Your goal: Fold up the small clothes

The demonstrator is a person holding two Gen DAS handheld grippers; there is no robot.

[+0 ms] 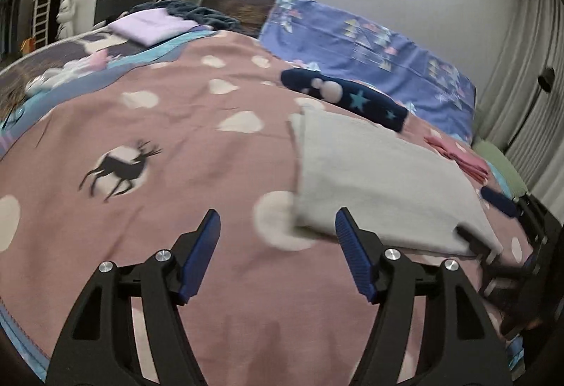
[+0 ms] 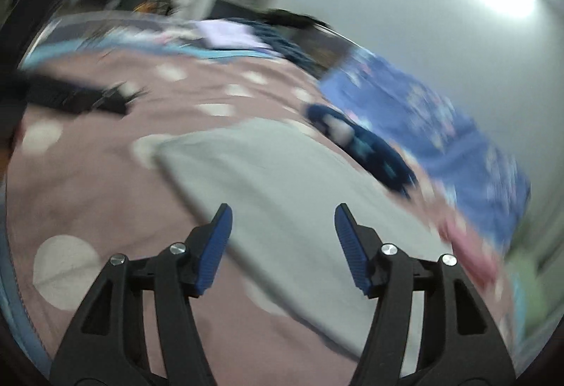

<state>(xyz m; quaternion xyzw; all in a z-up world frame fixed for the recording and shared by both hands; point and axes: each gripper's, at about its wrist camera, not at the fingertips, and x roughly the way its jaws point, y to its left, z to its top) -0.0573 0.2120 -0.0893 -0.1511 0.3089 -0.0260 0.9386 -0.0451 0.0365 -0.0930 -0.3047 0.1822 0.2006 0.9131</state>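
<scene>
1. Left gripper point(image 1: 278, 224) hangs over the pink spotted blanket point(image 1: 183, 125) with its jaws standing wide, nothing between them.
2. The grey garment point(image 1: 373, 185) lies flat on that blanket, out at two o'clock from the left gripper; its near corner sits just behind the right-hand blue pad point(image 1: 347, 238) (touching or not, I cannot tell).
3. Over to the right wrist view, badly smeared: right gripper point(image 2: 282, 222) is spread apart too, empty, poised above the same grey garment point(image 2: 282, 167), which stretches from ten o'clock down towards five.
4. In that view the other gripper shows as a dark streak at nine o'clock, well apart.
5. Beyond the grey piece, at twelve to one o'clock in the left view, a navy garment with stars point(image 1: 349, 97) lies on the bed.
6. A folded pink piece point(image 1: 458, 157) sits at three o'clock, just beside the grey one's far edge.
7. A lilac folded cloth point(image 1: 151, 25) rests far off at eleven o'clock.
</scene>
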